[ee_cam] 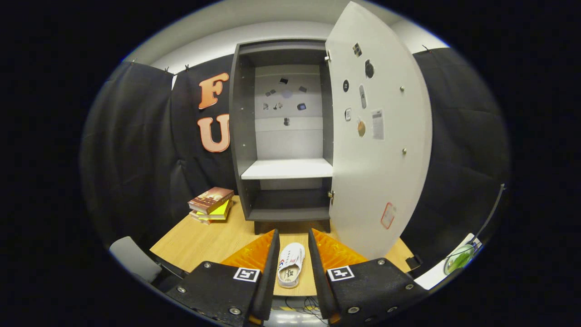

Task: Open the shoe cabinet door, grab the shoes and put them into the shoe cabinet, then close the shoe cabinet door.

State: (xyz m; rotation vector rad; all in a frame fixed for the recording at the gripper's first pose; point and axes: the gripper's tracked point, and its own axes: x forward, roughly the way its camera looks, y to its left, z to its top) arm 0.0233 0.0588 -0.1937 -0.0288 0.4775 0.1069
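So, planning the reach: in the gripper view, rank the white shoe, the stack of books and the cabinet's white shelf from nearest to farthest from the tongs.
1. White shoe, between the open tongs.
2. Stack of books, ahead to the left on the table.
3. White shelf, inside the cabinet beyond.

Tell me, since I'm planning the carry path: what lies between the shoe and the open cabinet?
Only bare wooden tabletop, seen in the gripper view. The shoe sits between the open tool's fingers; the cabinet stands just beyond, its door swung open.

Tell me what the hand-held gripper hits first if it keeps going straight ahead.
Likely the white shoe on the table, lying between the open hand-held gripper fingers; beyond it stands the open shoe cabinet. Depth is uncertain.
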